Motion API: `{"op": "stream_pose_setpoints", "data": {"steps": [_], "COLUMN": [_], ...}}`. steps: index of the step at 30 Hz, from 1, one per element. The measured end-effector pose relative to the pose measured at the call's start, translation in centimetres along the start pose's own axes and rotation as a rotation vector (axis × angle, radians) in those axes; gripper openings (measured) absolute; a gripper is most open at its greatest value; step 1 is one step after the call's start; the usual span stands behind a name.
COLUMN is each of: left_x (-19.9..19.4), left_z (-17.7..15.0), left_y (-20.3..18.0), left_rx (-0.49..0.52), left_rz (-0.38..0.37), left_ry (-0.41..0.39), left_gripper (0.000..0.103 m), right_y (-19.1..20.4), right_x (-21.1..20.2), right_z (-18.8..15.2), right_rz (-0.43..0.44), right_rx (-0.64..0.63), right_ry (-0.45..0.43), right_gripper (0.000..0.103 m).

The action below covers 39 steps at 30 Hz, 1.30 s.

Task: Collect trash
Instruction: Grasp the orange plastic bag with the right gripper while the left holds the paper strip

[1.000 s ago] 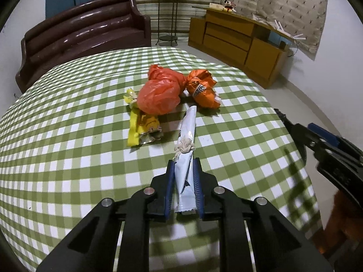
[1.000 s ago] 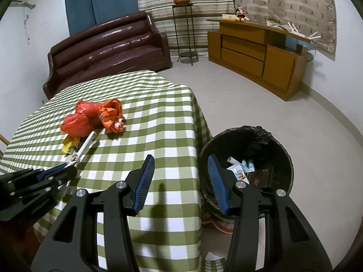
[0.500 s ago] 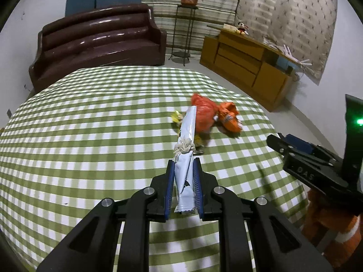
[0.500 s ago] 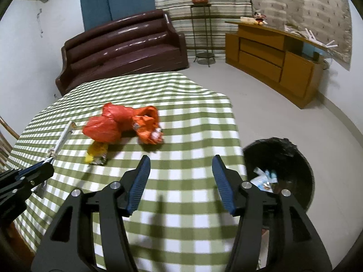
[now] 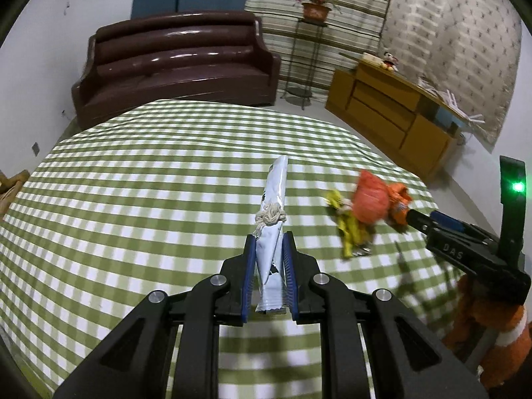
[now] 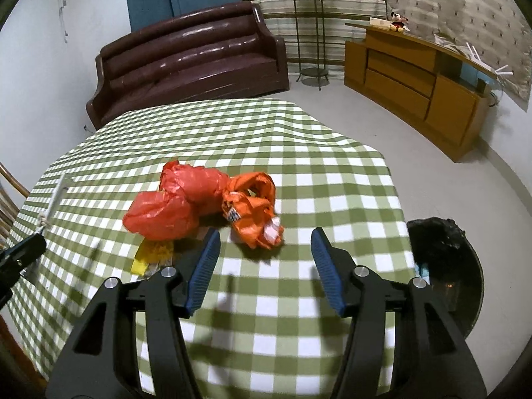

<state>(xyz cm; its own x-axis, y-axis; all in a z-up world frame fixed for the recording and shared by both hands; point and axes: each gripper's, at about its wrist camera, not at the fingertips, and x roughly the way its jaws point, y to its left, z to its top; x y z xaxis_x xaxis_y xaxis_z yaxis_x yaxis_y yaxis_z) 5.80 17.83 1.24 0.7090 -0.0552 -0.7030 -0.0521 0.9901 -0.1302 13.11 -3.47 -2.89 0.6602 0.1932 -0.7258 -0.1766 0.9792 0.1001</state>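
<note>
Since a second ago my left gripper (image 5: 269,259) has lifted and swung left: the trash pile that sat at 12 o'clock ahead of it now lies at 2 o'clock in its view. Right gripper (image 6: 266,262) has swung off the bin and over the surface; the pile now sits right ahead of it.

Left gripper is clamped on the white wrapper (image 5: 274,219), a long thin pouch with a string knot (image 5: 270,215) tied round its middle. It sticks out forward past the blue pads (image 5: 250,276), held up off the green-checked surface (image 5: 133,206). From the right wrist view I see that wrapper (image 6: 55,199) at 9 o'clock, well apart from the pile.

Right gripper's jaws stand wide apart, nothing between them, hovering over the surface. Just past its tips at 12 o'clock is the orange wrapper (image 6: 254,212), crumpled, touching the red plastic bag (image 6: 176,202) at 11 o'clock. Yellow wrapper (image 6: 153,254) pokes out from under the red bag's near edge, just beside my left pad (image 6: 202,267).

From the left wrist view the pile reads as red bag (image 5: 370,198), orange wrapper (image 5: 399,199) behind it, yellow wrapper (image 5: 349,226) in front. The right gripper (image 5: 419,217) comes in from 3 o'clock, its tip right at the orange wrapper; cannot tell whether it touches.

Black-lined trash bin (image 6: 445,266) sits on the floor at 3 o'clock, off the surface edge. Brown sofa (image 6: 189,60) and wooden cabinet (image 6: 415,76) are across the room.
</note>
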Motion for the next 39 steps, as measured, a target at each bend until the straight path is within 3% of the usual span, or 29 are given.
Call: {"op": "stream_pose_setpoints", "data": {"steps": [11,14,21,30,39], "left_x": [1.4,1.6,1.9,1.6,0.9], "left_z": [0.6,0.6,0.4,-0.1,-0.5], "left_y": [2.8,2.9,2.4,-0.9,-5.1], "left_rx": [-0.042,-0.046,-0.044,-0.006,0.049], "left_rz": [0.034,0.032,0.017,-0.034,-0.109], "left_ry": [0.005,0.008,0.01,0.011,-0.004], "left_gripper": [0.018,0.018,0.018,0.018,0.018], "right_y": [1.4,1.7,2.0,0.2,-4.0], "right_x": [2.6,3.0,2.3,-1.3,-5.6], "right_z": [1.4,1.6,0.9,-1.5,-3.6], "right_rz": [-0.033,-0.033,-0.033,-0.052,-0.11], "right_rx": [-0.035,-0.051,-0.055,-0.026,0.028], "right_ry": [0.044,0.057,0.041,-0.008,-0.056], "right_gripper": [0.055,0.043,0.041,0.04,0.04]}}
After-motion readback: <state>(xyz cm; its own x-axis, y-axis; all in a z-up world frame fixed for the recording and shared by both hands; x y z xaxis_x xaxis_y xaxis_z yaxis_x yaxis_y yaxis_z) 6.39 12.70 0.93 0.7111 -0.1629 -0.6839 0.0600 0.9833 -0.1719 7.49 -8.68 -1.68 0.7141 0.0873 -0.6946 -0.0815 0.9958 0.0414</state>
